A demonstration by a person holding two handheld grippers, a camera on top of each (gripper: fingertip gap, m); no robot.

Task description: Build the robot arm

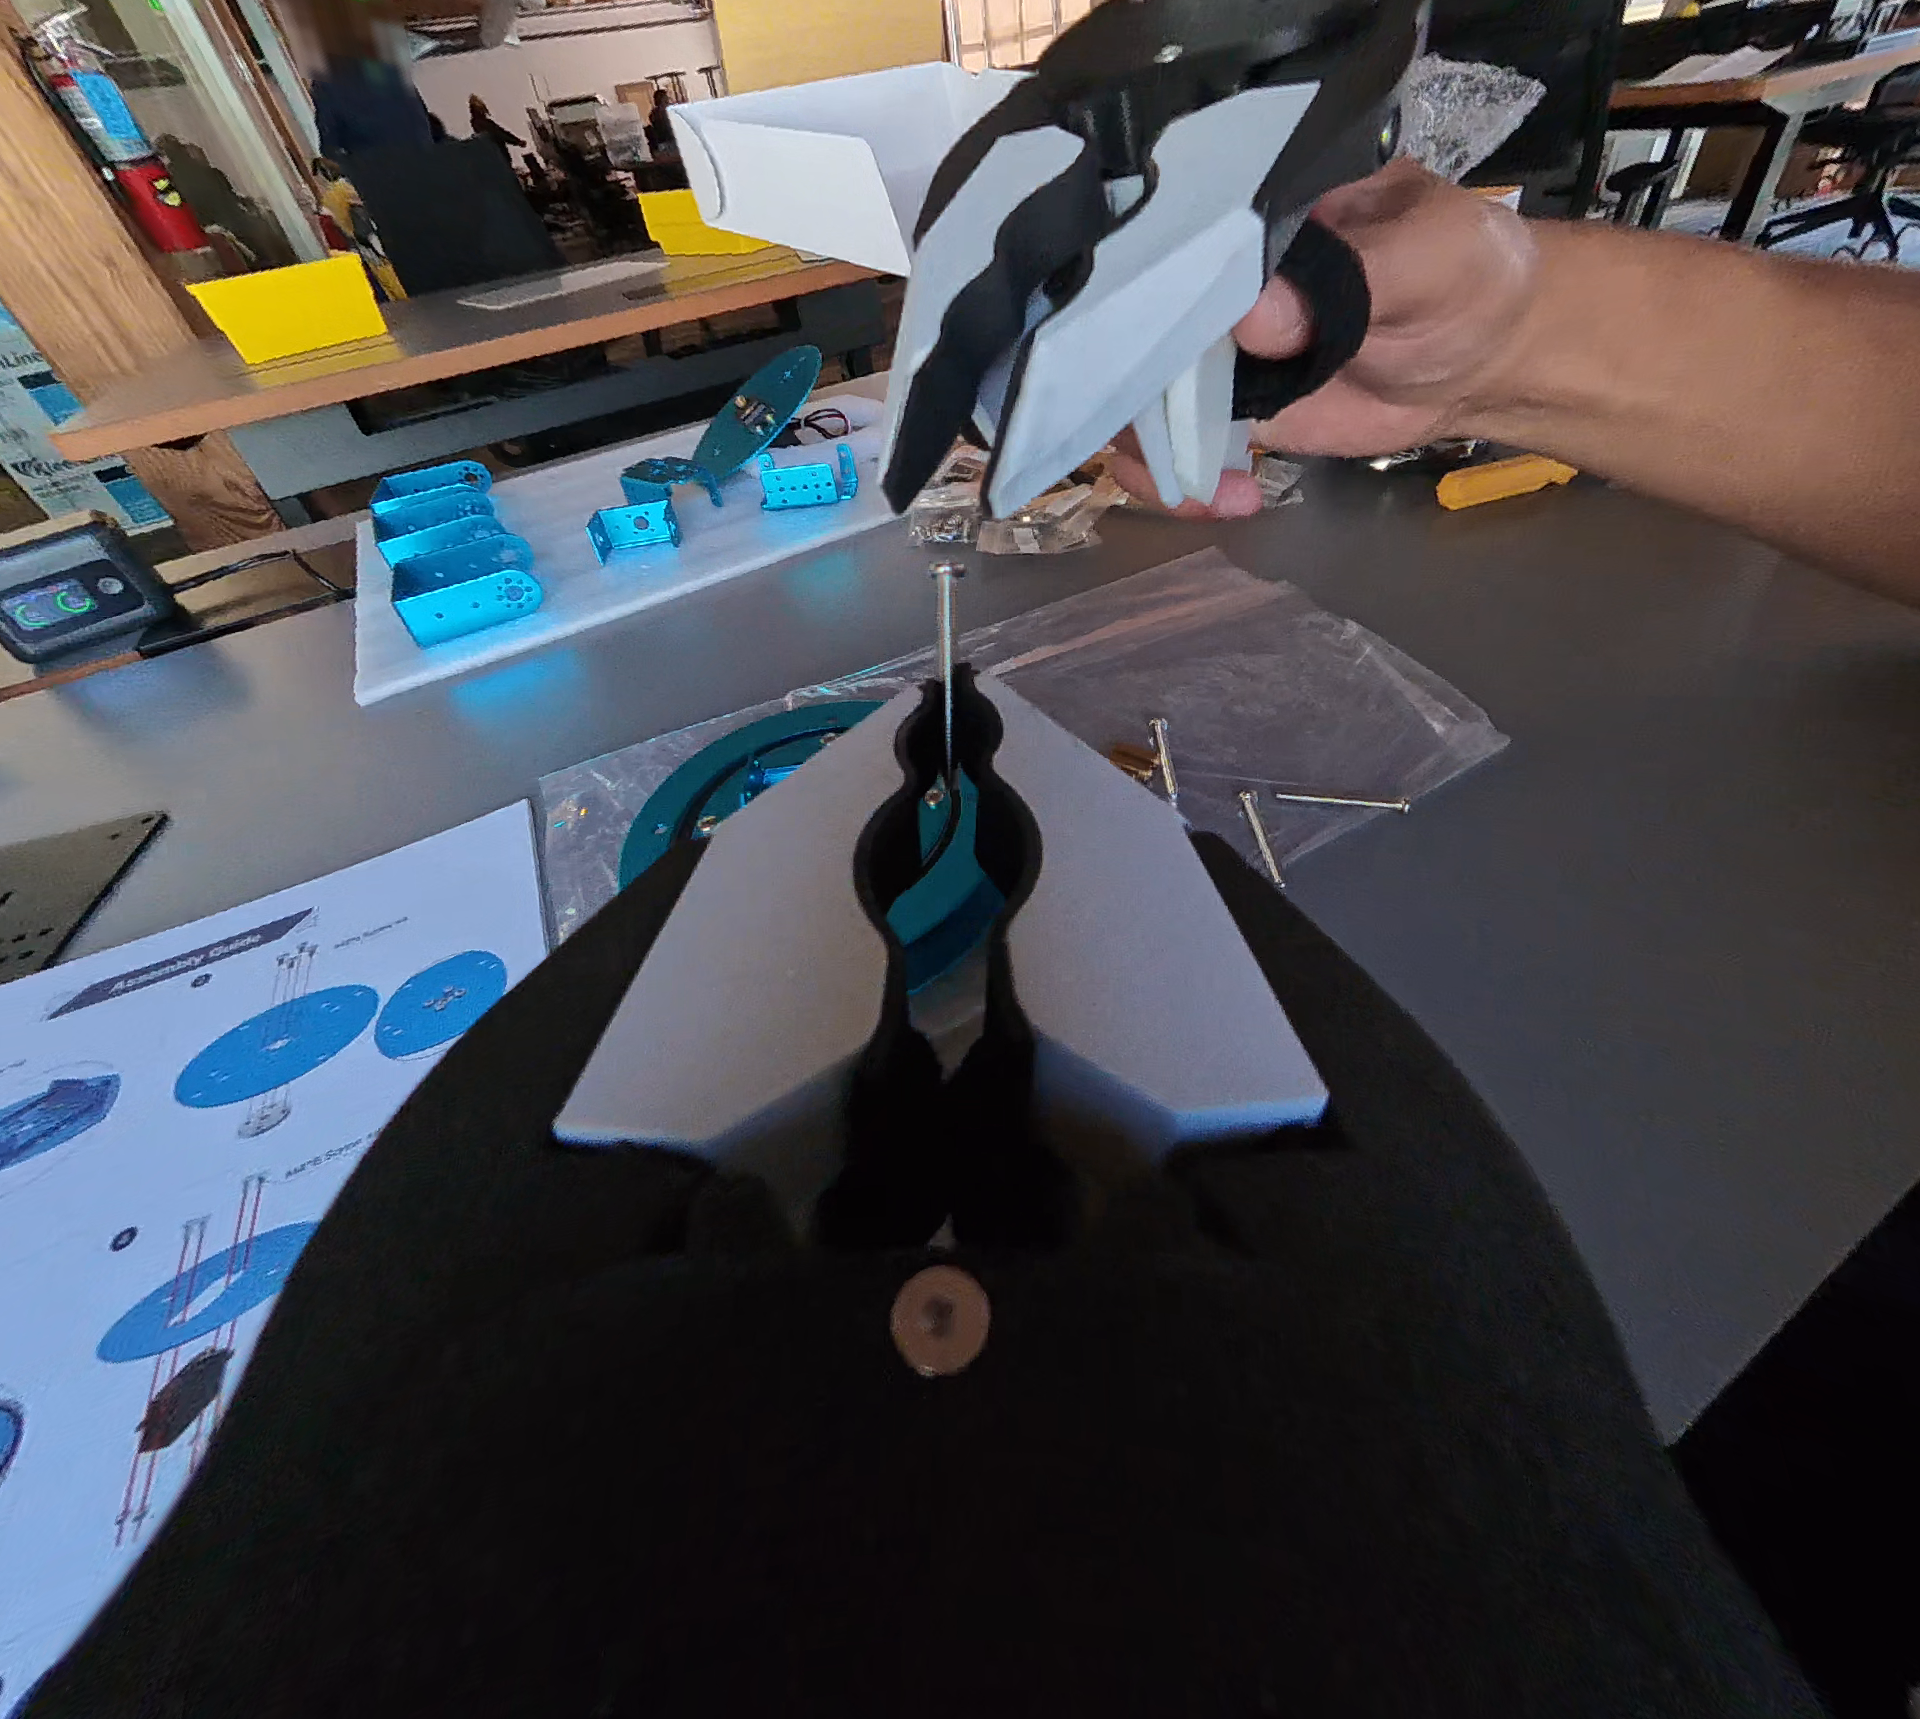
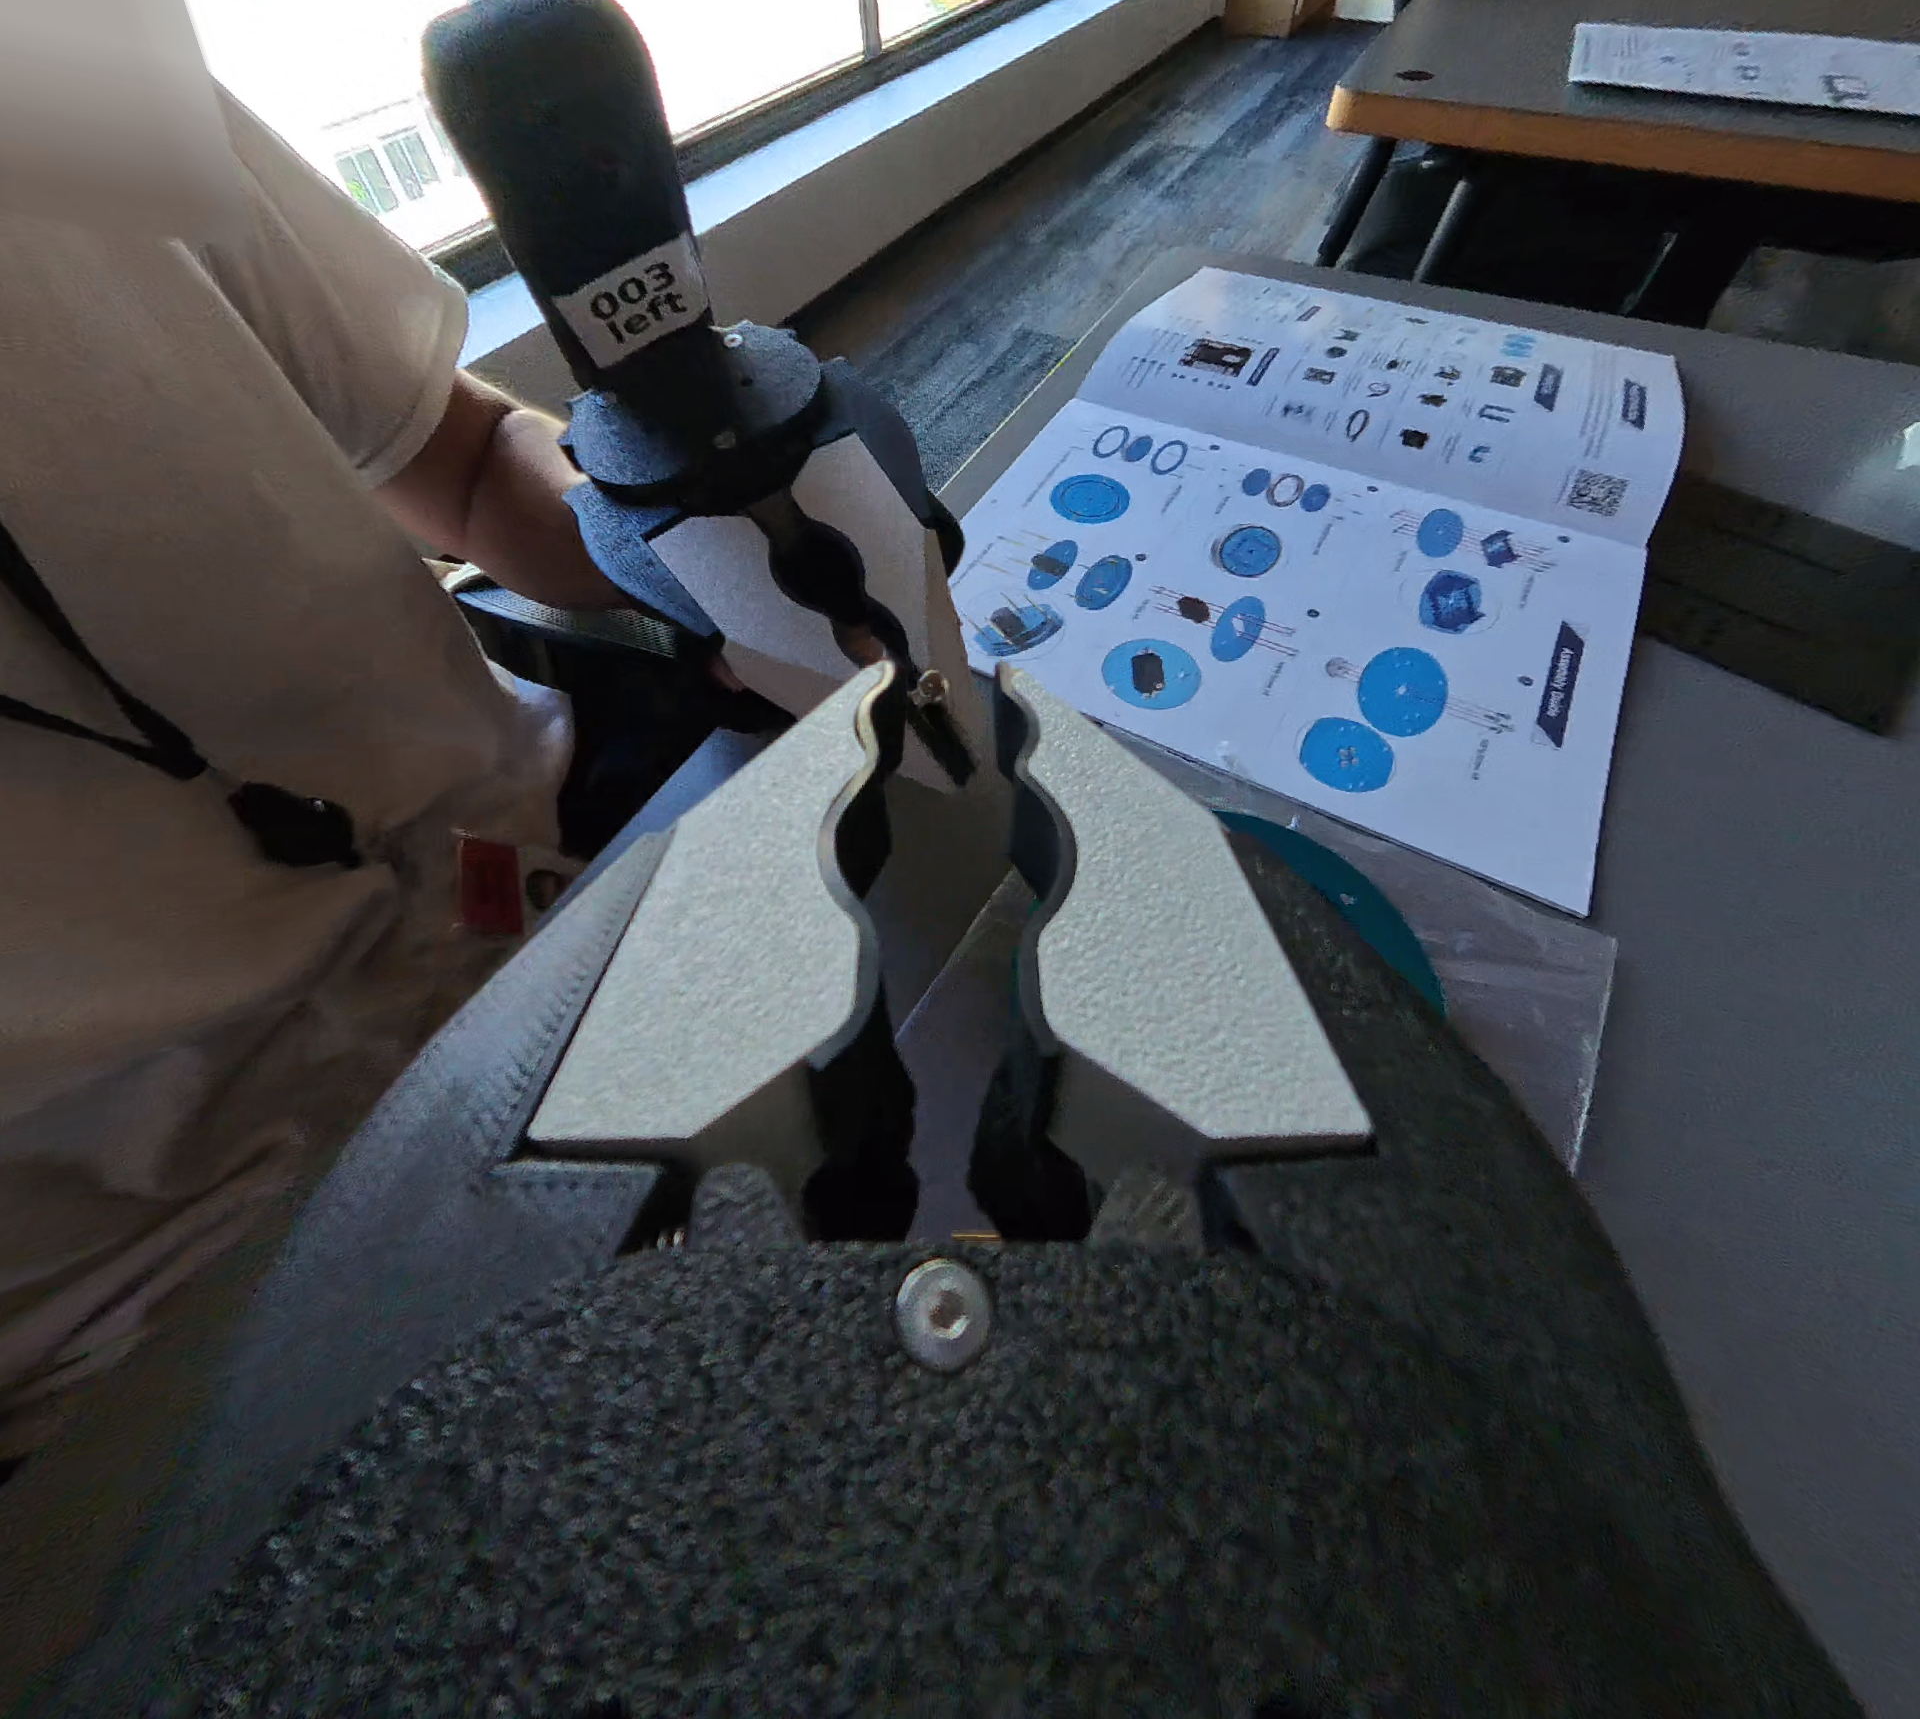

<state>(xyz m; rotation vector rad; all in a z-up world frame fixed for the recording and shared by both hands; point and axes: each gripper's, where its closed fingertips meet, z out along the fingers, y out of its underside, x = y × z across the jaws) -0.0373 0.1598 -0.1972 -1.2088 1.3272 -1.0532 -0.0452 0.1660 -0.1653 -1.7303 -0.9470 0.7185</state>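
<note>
My left gripper (image 1: 948, 682) is shut on a long silver screw (image 1: 945, 620), which stands up out of its fingertips with the head on top. Under it a teal disc (image 1: 748, 765) lies on a clear plastic bag (image 1: 1299, 682). My right gripper (image 1: 951, 495), held by a hand, hangs just above the screw head, pointing down. In the right wrist view my right gripper (image 2: 945, 682) is open, and the screw head (image 2: 932, 685) shows between its tips, close to the left one. The left gripper (image 2: 951, 760) shows beyond it.
Loose screws (image 1: 1257, 838) and brass standoffs (image 1: 1132, 755) lie on the bag. An assembly guide (image 1: 260, 1098) lies at the left. A white foam sheet (image 1: 623, 609) with blue brackets is behind, beside small hardware bags (image 1: 997, 516). A yellow tool (image 1: 1496, 480) lies far right. A person's torso (image 2: 208, 630) is close. My two grippers' fingertips are within a few centimetres of each other.
</note>
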